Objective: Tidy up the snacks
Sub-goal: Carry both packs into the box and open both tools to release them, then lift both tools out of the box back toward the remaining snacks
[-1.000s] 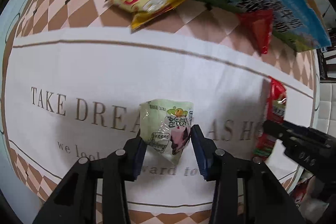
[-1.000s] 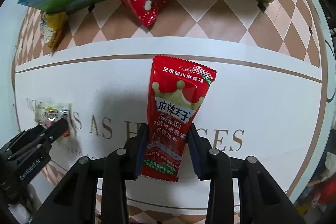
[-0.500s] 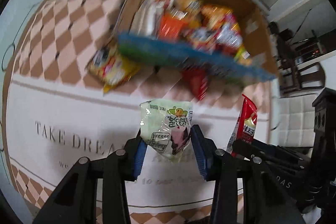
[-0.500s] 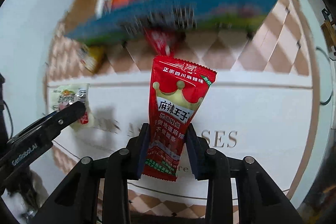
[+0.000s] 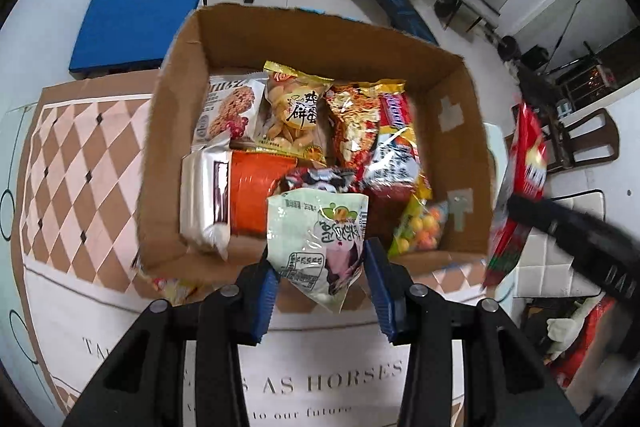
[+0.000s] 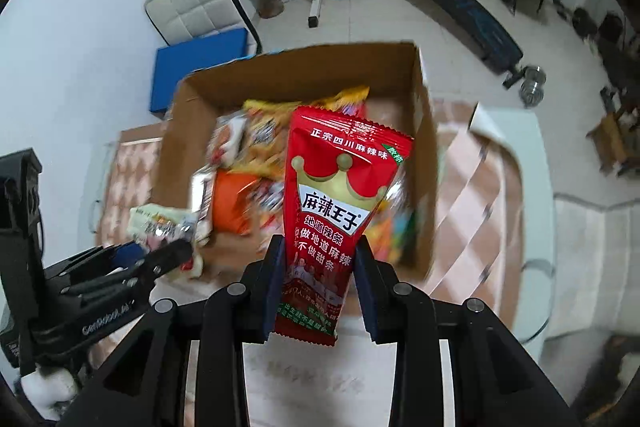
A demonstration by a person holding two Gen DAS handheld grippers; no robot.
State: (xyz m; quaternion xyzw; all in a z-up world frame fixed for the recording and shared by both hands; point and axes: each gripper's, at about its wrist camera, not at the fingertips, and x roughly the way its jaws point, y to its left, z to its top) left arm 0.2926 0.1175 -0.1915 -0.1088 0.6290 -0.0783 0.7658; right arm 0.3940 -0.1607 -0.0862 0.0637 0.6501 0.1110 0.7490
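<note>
- The tablecloth, checked in brown and pink along its left edge and white with printed lettering toward the near edge, covers the table that carries everything here.
- The cardboard box stands open on the cloth toward its far edge, and the left wrist view looks down over its near wall.
- Inside the box, along the left wall, lie a white oat-biscuit packet and, nearer, a white-wrapped pack beside an orange pack.
- In the middle of the box a yellow cracker bag leans at the far side; right of it sits a gold-and-red bag, and at the near right corner a clear bag of coloured balls.
- The left gripper is clamped on a pale green snack packet, its blue pads pressing both sides; the packet is held upright above the box's near wall, its top over the contents.
- A yellow wrapper peeks out on the cloth under the box's near left corner.
- The right gripper is closed on the lower part of a red spicy-strip packet, held upright in the air in front of the box's near right corner; from the left wrist view it shows blurred just outside the box's right wall.
</note>
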